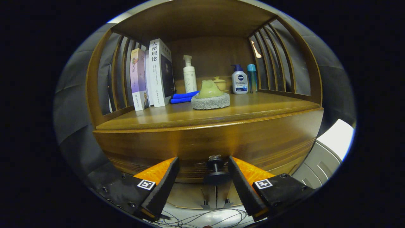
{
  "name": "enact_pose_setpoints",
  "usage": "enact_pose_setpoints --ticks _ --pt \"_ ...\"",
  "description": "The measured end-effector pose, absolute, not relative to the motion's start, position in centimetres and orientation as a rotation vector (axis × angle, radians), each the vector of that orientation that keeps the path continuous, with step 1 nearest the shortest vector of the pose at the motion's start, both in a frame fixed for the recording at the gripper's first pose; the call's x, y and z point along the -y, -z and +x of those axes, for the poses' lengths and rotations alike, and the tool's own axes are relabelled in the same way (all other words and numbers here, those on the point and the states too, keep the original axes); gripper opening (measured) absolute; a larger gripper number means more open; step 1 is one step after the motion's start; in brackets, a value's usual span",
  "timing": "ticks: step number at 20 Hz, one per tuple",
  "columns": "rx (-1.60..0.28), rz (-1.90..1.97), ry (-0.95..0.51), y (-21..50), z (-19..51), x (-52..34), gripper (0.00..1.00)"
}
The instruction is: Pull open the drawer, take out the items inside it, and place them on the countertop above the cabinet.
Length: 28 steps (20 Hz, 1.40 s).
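Drawer (pixel 208 145) — where does it sit?

— Below the countertop (pixel 177 115), front flush so far as we can tell; its knob (pixel 216 171) stands between the fingers of our gripper (pixel 204 167), which are spread wide and touch nothing.

— What could fail?

— We judge that closing off-centre may let the knob slip out, and a skewed pull could jam the drawer; the sponge (pixel 210 99) crowds the countertop.

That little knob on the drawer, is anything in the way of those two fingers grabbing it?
Nothing visible blocks it. The gripper is open, and the drawer knob sits right between its two fingers, neither visibly pressing on it. The drawer front behind the knob looks shut.
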<state>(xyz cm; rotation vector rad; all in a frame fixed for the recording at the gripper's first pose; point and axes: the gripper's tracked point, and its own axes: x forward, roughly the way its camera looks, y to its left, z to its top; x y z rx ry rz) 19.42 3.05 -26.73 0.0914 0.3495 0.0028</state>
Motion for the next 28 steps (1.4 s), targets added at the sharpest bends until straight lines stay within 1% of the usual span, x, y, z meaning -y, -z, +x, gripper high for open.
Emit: enact_pose_setpoints --ticks 2,6,12,17,20,24,28 --pt "-0.354 0.094 0.017 26.0 18.9 -2.3 0.98" --pt "-0.282 0.128 0.036 22.2 16.1 -1.6 0.98" --pt "-0.162 0.096 -0.021 14.4 11.3 -2.3 0.98" --pt "-0.138 0.084 -0.075 11.1 6.4 -3.2 0.98" --pt "-0.100 0.042 -0.030 8.9 4.3 -1.2 0.98" --pt "-0.047 0.031 -0.007 5.7 2.3 0.7 0.98" --pt "-0.022 0.058 0.017 4.8 0.8 2.4 0.98"
